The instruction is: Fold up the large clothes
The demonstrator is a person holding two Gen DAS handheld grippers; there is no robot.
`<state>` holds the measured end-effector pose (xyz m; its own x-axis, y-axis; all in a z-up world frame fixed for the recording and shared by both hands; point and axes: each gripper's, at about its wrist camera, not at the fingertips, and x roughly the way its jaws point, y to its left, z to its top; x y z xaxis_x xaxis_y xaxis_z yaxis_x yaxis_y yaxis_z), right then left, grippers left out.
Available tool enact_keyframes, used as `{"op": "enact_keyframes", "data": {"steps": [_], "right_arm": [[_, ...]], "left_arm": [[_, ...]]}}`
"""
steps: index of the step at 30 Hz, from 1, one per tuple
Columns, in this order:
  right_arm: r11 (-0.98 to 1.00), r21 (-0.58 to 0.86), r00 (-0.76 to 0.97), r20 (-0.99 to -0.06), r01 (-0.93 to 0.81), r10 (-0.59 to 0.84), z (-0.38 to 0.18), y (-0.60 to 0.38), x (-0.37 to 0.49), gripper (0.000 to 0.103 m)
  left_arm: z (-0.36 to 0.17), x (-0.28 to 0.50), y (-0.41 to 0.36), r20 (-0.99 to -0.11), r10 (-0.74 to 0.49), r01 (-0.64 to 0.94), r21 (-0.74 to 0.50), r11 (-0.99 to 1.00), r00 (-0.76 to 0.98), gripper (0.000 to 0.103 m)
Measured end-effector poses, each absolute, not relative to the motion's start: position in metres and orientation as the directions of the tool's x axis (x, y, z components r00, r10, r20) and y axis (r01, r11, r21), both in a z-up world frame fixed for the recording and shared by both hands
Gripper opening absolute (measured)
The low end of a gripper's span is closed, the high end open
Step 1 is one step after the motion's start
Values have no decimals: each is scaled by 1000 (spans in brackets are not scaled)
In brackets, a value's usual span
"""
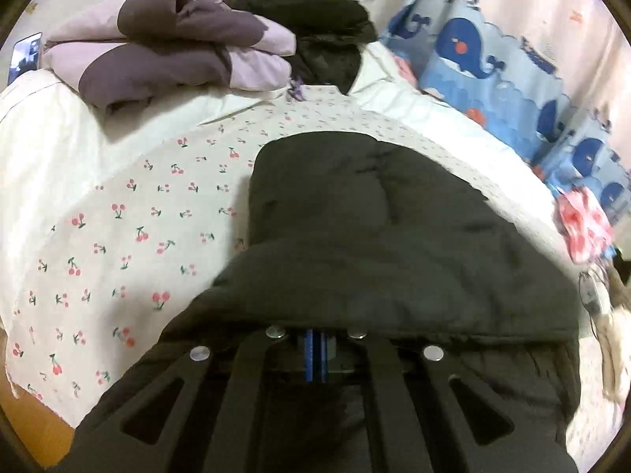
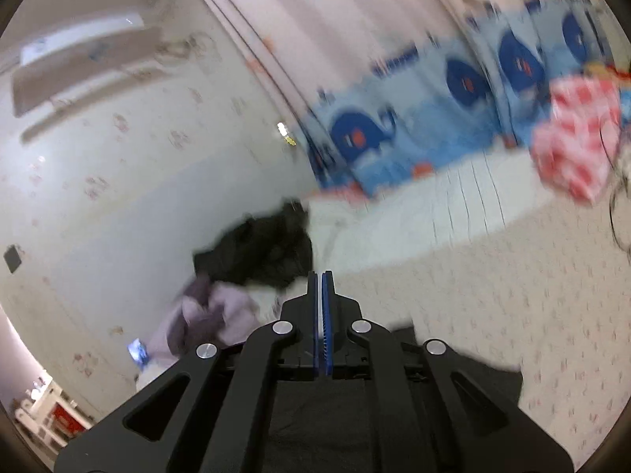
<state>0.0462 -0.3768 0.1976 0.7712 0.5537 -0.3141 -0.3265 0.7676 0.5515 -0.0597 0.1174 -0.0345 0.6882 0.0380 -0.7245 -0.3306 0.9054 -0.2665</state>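
Dark padded jacket (image 1: 378, 236) lies spread on the cherry-print sheet (image 1: 130, 236) of the bed, its near hem draped over the left gripper (image 1: 317, 339), whose jaws are pressed together, pinching that fabric. Jaws of the right gripper (image 2: 325, 276) are closed blue pad to blue pad, nothing visibly between them. Toward the bed's far edge sit a folded purple quilt (image 1: 165, 47) and a black garment (image 1: 315, 27).

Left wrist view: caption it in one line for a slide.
Left gripper shut at the near edge of a dark padded coat lying on the cherry-print bedsheet.
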Motion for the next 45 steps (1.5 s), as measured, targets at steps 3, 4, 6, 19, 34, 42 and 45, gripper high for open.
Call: {"op": "enact_keyframes", "data": {"steps": [3,4,6,19,34,42,45], "right_arm": [[793,559,677,-488,-242,551,137,-380,55,41],[806,562,638,-555,-184,533,107,-384,57,61],[801,588,578,-616,-116,536,63,-390,60,62],[744,662,450,-638,-93,625,-29,-319,123,11],[514,651,567,-153,-559,810,223,-221,98,7],[432,593,471,-99,-680,877,298,-172,80,7],[430,581,457,-110,-691,883,303,-163,75,7]], "left_arm": [[-40,-66,113,-754,-18,-271,-258,927,656,3],[-43,-66,113,-765,-42,-258,-268,928,643,3],[-48,-67,113,-773,-70,-249,-287,925,630,3],[-46,-67,98,-751,-203,-172,-388,905,628,3],[-54,-37,53,-723,-288,-188,-500,845,628,3],[-48,-5,55,-686,-4,-406,-435,803,728,75],[-50,4,56,-688,-9,-456,-490,743,726,97]]}}
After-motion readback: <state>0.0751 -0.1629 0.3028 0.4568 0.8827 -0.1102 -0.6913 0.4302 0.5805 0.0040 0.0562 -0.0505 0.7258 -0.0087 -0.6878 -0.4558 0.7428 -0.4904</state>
